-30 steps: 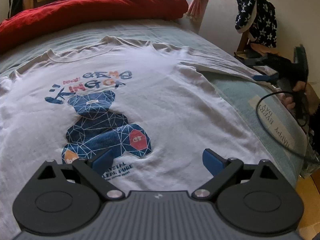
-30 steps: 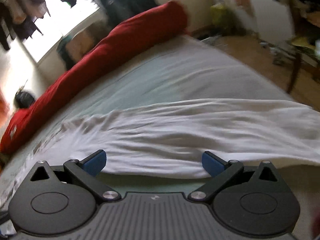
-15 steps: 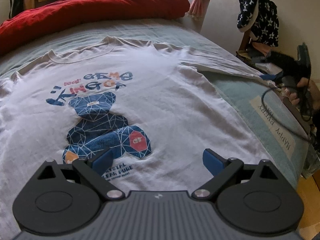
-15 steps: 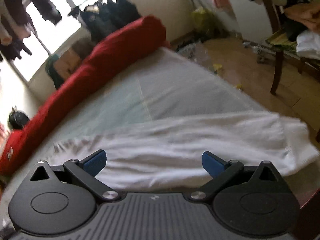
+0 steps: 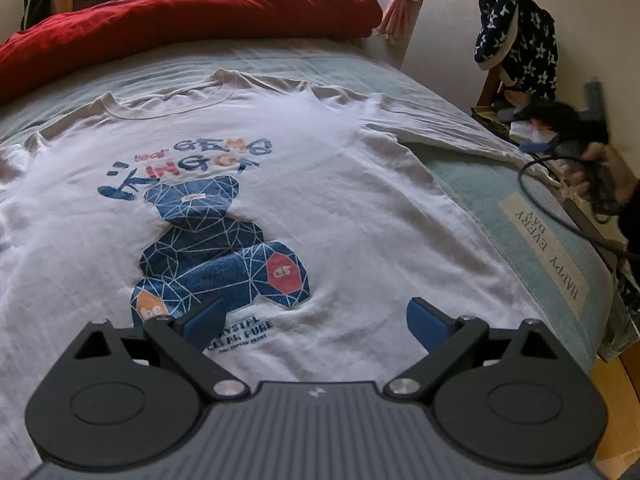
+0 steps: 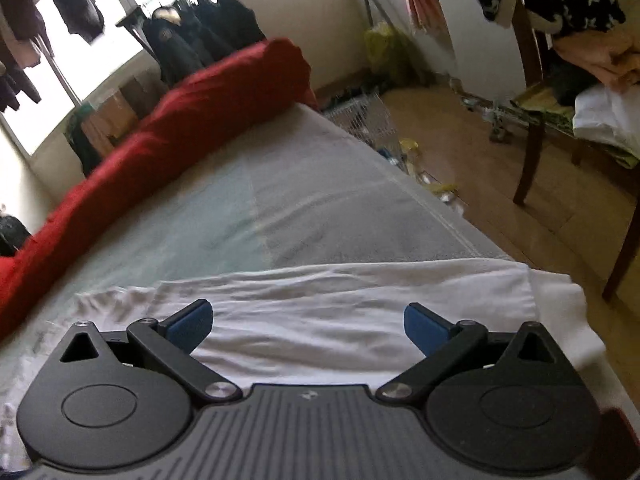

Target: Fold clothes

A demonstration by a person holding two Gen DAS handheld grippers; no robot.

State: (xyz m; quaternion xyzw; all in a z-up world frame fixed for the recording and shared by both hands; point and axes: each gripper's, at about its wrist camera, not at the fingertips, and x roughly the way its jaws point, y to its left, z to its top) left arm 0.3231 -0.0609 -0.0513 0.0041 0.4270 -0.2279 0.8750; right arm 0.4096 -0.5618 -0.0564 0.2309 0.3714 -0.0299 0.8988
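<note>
We see a white T-shirt (image 5: 360,184) lying flat on the bed (image 5: 500,200), picture side up, with a blue bear (image 5: 216,248) printed in the middle. Its neck points to the far edge of the bed, where a red blanket (image 5: 180,20) is rolled up. One sleeve (image 6: 360,300) reaches the right edge of the bed and hangs a little over it. Our left gripper (image 5: 316,318) hovers over the bottom part of the shirt with its blue tips wide apart and nothing in them. Our right gripper (image 6: 306,324) hovers over the sleeve, also wide apart and holding nothing. We think the shirt is light, thin and very soft. It will bend and droop anywhere we lift it, and it will not break. It may wrinkle or slide on the sheet if we drag it. We think the best places to pinch are the edges: the sleeve end or shoulder on the right, and the bottom hem on the same side, so the side can fold over the bear.
</note>
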